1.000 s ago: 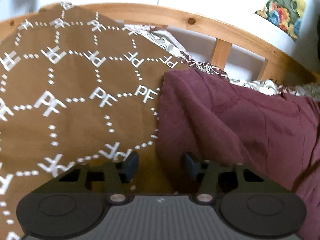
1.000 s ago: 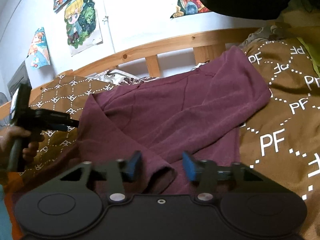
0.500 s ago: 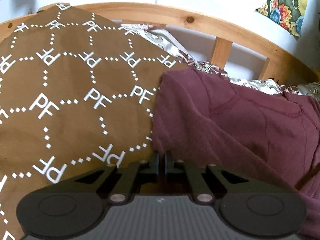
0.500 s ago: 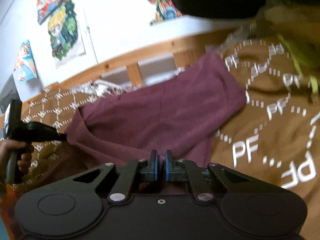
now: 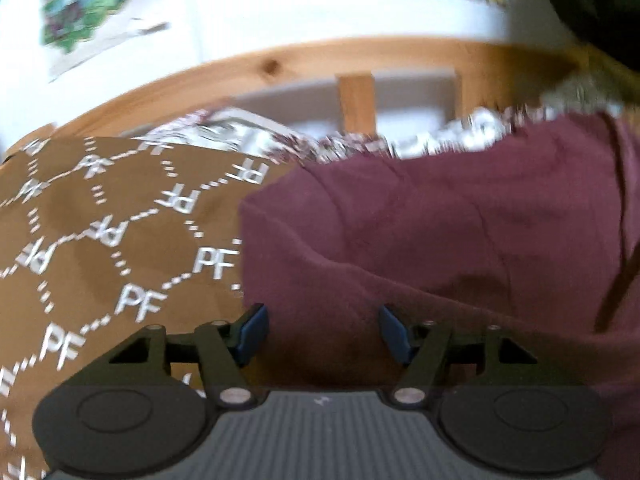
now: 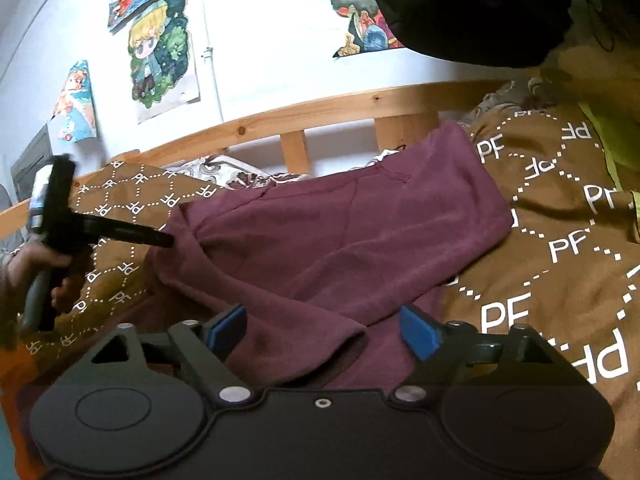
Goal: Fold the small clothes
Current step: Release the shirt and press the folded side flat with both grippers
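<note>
A maroon garment (image 6: 340,240) lies spread on a brown bedspread (image 6: 560,260) printed with white "PF" letters. My right gripper (image 6: 322,330) hovers over the garment's near folded edge, its jaws opening wide, the blue pads clear of the cloth. In the left wrist view, which is blurred, my left gripper (image 5: 322,332) stands over the maroon garment (image 5: 440,232) near its left edge, jaws opening, nothing pinched. The left gripper (image 6: 160,238) also shows in the right wrist view, held by a hand (image 6: 36,268), with its tips at the garment's left corner.
A wooden bed rail (image 6: 320,116) runs along the back, with a white wall and posters (image 6: 164,52) behind it. A patterned sheet (image 5: 240,136) peeks out under the bedspread (image 5: 100,240). A dark bulky mass (image 6: 480,4) hangs at upper right.
Both grippers shut half a second ago and now stand open. The left gripper has shifted right over the garment and rolled. The garment's near edge lies released under the right gripper.
</note>
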Tool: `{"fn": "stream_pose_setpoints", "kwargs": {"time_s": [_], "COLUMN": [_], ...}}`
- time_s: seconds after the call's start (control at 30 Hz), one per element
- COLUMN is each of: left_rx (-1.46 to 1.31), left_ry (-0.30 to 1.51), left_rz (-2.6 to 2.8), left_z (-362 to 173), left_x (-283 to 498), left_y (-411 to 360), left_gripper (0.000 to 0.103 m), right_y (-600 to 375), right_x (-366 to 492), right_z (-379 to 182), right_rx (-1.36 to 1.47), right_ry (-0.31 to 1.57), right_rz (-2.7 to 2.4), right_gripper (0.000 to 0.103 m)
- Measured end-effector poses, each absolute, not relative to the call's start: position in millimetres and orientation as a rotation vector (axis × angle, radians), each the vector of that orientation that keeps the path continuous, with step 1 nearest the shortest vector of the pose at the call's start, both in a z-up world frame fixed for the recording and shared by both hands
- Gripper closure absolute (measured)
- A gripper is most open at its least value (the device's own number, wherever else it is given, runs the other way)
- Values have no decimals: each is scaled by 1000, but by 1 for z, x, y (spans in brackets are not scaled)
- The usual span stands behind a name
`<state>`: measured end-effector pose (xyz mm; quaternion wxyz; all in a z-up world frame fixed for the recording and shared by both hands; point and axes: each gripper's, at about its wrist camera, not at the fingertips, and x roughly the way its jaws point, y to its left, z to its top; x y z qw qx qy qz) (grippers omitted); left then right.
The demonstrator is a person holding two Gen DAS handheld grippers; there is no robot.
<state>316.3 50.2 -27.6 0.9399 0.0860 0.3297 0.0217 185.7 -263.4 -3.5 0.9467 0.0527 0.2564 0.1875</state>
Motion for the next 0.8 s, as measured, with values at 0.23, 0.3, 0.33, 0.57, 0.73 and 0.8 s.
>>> {"fn": "stream_pose_setpoints", "kwargs": {"time_s": [0.23, 0.3, 0.33, 0.57, 0.73, 0.8], "left_rx": [178, 185, 185, 120, 246, 277], "left_ry": [691, 693, 694, 611, 563, 586], "left_rz": [84, 89, 92, -4, -182, -238], "left_z": [-38, -39, -39, -17, -4, -2], "left_x": [349, 352, 351, 319, 304, 304], "left_y": [44, 42, 43, 48, 29, 20], "left_gripper": [36, 36, 36, 31, 27, 27], "right_y": [-267, -267, -267, -268, -267, -267], "right_x": [188, 187, 188, 188, 188, 188], "right_z": [-6, -7, -8, -11, -11, -10], "right_rx": [104, 101, 102, 100, 88, 88], "right_ry": [545, 547, 552, 565, 564, 558], "right_rz": [348, 342, 339, 322, 325, 320], "right_gripper": [7, 4, 3, 1, 1, 1]}}
